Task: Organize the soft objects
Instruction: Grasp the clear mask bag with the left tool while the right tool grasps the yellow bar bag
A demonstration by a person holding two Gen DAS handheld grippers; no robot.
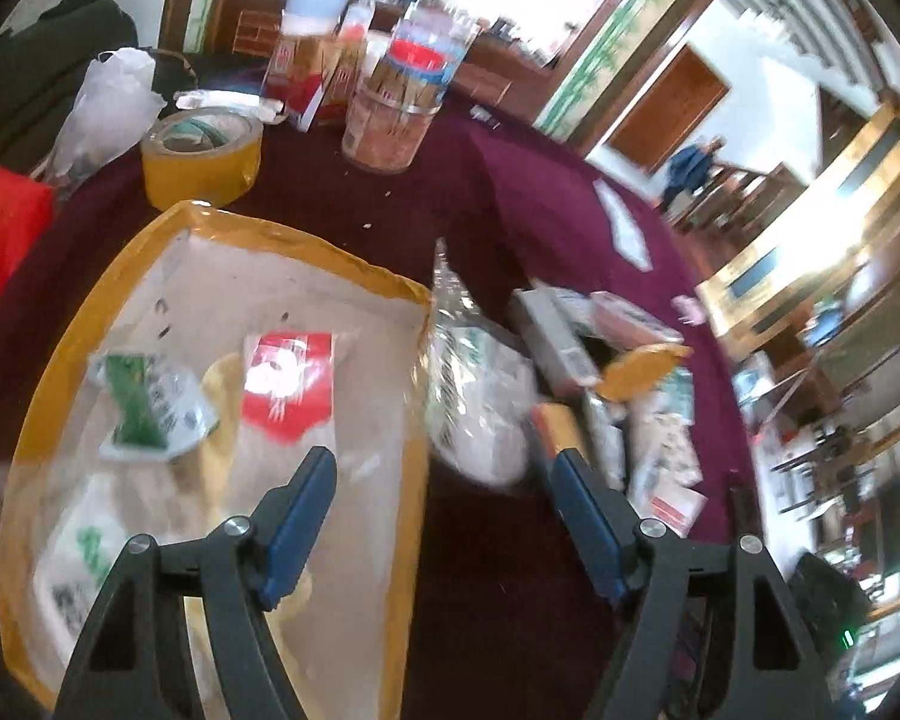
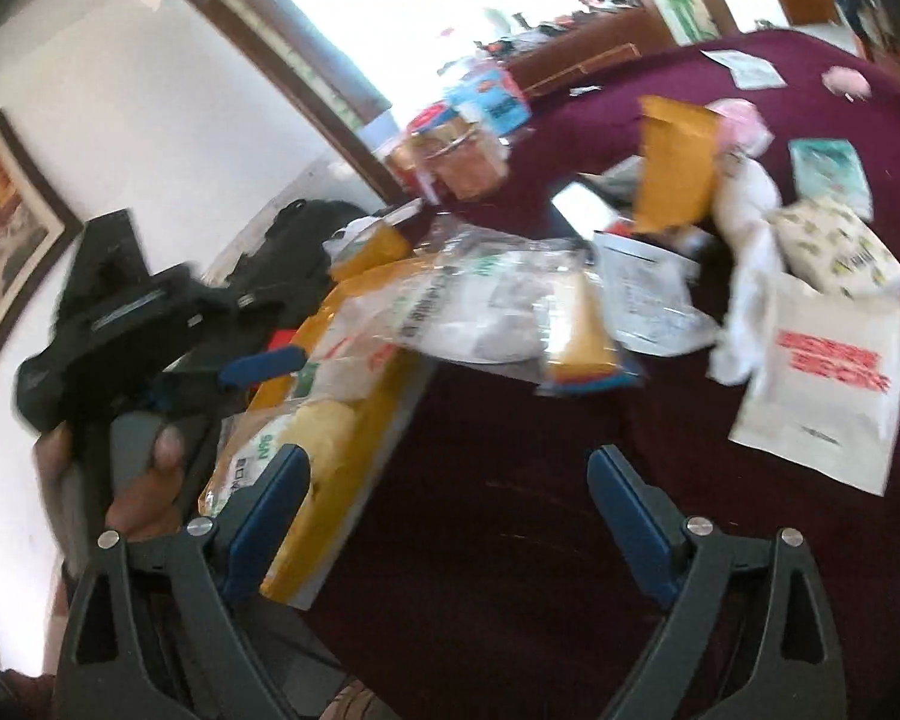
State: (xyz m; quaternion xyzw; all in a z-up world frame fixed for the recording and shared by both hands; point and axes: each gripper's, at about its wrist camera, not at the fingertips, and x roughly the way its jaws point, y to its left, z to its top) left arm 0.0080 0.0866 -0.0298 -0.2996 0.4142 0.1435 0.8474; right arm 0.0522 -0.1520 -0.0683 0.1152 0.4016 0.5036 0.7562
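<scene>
Left claw (image 1: pixel 444 474) wide, empty, over box (image 1: pixel 414 396) edge. Right claw (image 2: pixel 447 474) wide, empty, above bench (image 2: pixel 510 540). Clear packet (image 1: pixel 480 384) just beside box; red-white packet (image 1: pixel 288 384) inside box.

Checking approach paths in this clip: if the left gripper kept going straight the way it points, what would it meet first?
Most likely the clear plastic bag lying just past the box's right wall. The open left gripper straddles that wall, so its left finger could clip the rim first; depth is unclear.
</scene>
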